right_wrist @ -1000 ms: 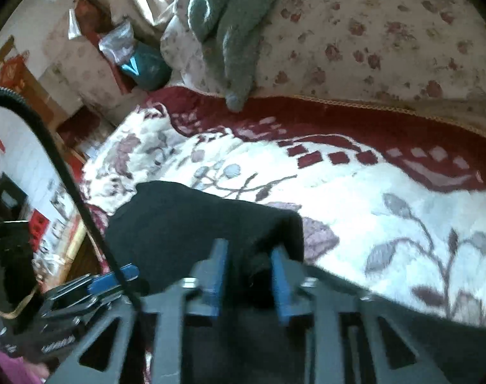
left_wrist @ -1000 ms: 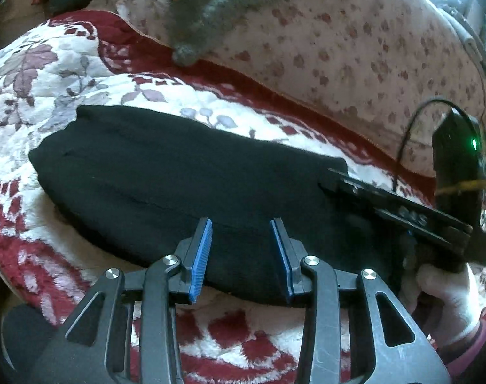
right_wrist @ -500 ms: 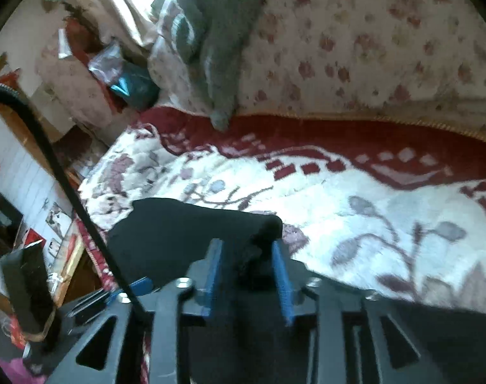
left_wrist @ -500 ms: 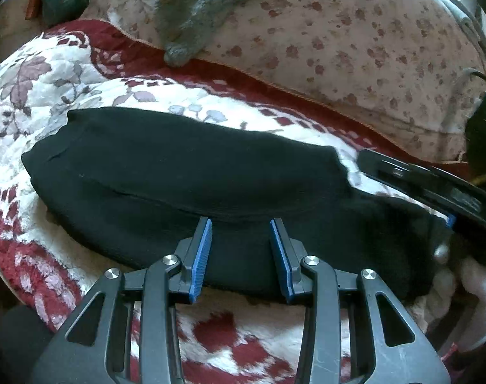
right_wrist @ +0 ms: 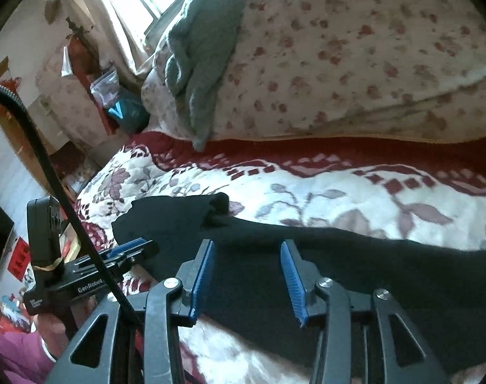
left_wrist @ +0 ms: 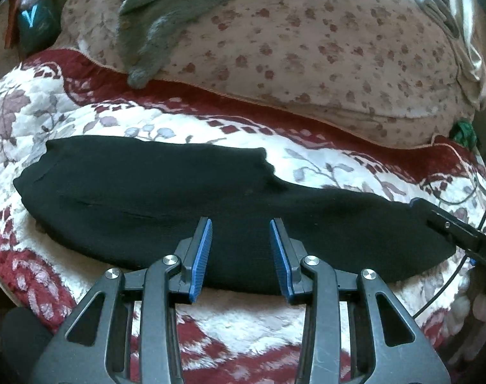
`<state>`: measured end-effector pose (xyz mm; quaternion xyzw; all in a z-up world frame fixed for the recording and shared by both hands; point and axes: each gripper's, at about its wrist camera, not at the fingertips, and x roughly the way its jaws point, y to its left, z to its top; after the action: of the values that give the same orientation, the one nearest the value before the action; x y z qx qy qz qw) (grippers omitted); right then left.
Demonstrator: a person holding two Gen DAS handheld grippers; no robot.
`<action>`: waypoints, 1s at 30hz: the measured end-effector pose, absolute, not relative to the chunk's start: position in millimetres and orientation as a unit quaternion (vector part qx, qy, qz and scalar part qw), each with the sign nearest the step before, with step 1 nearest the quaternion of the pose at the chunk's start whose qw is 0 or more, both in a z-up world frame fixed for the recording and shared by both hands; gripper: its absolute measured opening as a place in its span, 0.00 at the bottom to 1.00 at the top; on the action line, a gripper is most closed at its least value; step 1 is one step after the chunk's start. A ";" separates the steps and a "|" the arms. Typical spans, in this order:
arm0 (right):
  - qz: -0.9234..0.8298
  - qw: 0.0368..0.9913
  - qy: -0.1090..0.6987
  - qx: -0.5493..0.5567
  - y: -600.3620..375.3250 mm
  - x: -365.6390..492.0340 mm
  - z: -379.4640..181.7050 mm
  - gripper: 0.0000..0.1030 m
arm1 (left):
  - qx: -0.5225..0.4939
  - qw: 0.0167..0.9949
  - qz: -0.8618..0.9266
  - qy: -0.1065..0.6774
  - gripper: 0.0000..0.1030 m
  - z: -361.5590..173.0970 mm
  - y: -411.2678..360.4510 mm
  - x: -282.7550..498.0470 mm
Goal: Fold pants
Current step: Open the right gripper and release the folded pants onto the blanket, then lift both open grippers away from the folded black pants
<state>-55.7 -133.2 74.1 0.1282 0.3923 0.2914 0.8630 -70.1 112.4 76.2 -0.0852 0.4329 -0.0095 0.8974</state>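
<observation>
Black pants [left_wrist: 147, 192] lie lengthwise across the quilt, one end folded back over the middle, its rolled edge [right_wrist: 220, 204] resting on top. My left gripper [left_wrist: 240, 224] hovers open over the near edge of the pants, nothing between its blue pads. My right gripper [right_wrist: 246, 246] is above the right half of the pants [right_wrist: 355, 256]; its jaws are opening and the pads grip no cloth. One of its fingers [left_wrist: 435, 217] reaches in from the right in the left wrist view. The left gripper's fingers [right_wrist: 131, 246] show at the left in the right wrist view.
The red and white floral quilt [left_wrist: 243, 326] covers the bed. Behind it rises a flower-print pillow [left_wrist: 307, 48] with a grey-green knitted garment [left_wrist: 166, 16] draped over it. A teal bag [left_wrist: 35, 22] sits far left. A black cable [right_wrist: 51, 166] and a purple sleeve [right_wrist: 16, 352] are at the left.
My right gripper released the folded end of the pants and drew back to the right, jaws spreading. The left gripper backed off a little; more of the pants is in view.
</observation>
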 end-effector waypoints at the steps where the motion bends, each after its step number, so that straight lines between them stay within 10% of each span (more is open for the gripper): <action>1: 0.287 0.866 0.388 0.132 -138.3 -58.9 75.0 0.40 | -0.083 0.898 -0.010 0.433 0.34 76.3 111.2 -70.7; 30: 0.098 0.888 0.396 0.213 -313.7 -125.3 50.7 0.51 | -0.026 0.869 -0.160 0.467 0.39 85.4 -17.1 -49.4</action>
<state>-125.3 -313.7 50.7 0.2132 0.3963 0.0977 0.8877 -49.4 -17.1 85.4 -0.0258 0.4671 -0.1599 0.8693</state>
